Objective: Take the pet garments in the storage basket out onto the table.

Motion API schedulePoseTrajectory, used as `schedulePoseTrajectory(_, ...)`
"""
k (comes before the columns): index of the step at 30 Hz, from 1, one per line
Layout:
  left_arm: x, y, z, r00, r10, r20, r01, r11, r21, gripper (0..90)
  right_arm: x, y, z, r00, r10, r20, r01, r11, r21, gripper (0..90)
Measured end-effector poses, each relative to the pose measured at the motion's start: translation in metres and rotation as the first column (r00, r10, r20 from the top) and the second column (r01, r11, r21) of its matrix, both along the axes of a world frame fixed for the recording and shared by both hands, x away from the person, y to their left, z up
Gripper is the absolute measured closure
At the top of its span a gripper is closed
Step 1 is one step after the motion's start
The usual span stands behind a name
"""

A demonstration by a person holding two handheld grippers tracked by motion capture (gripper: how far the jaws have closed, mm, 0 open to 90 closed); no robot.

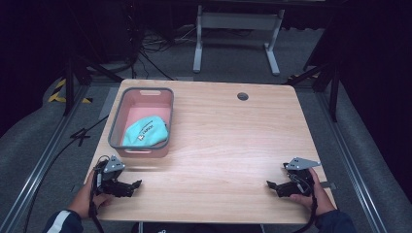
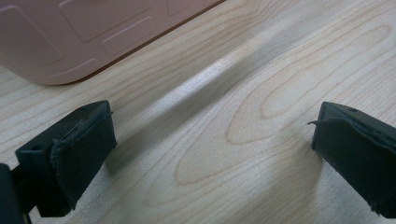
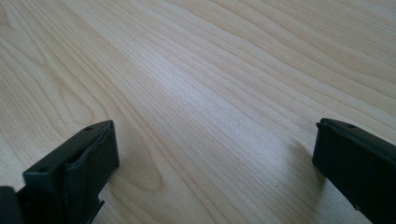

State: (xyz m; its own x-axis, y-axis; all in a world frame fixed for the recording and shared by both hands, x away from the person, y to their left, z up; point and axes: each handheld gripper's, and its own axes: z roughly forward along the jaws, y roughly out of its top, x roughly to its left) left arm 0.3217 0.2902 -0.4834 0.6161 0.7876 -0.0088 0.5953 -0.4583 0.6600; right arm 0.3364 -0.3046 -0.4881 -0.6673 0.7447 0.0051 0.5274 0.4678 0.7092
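Note:
A pink basket with a grey rim [image 1: 114,116] stands at the left of the wooden table [image 1: 228,141], and a teal cloth item [image 1: 145,132] lies inside it. My left gripper [image 1: 137,184] rests near the table's front left corner, just in front of the basket, held by a hand. In the left gripper view its jaws stand wide apart over bare wood, gripper [image 2: 212,140] open, with the basket's pink wall [image 2: 70,32] ahead. My right gripper [image 1: 269,185] rests near the front right corner, pointing left. In its own view the gripper [image 3: 215,149] is open with nothing between.
A round cable hole [image 1: 242,96] sits in the table's far side. Beyond the table stand a white frame leg [image 1: 198,43] and cables on a grey floor. Metal rails run along both sides of the table.

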Motion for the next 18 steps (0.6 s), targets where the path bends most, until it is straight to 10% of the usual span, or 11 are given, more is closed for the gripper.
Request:
schedulePoseTrajectory(12,-0.001,0.003,0.001,0.9997,-0.024,0.002,0.024,0.9997,0.007,0.7,-0.001,0.000,0.000,1.0000,-0.005,0.000,0.005,1.000,0.001,0.5)
schedulePoseTrajectory(18,-0.002,0.014,0.005,0.9893,-0.139,-0.045,0.140,0.9895,0.036,1.7,-0.001,-0.001,0.000,1.0000,-0.004,-0.001,0.004,1.000,0.001,0.5)
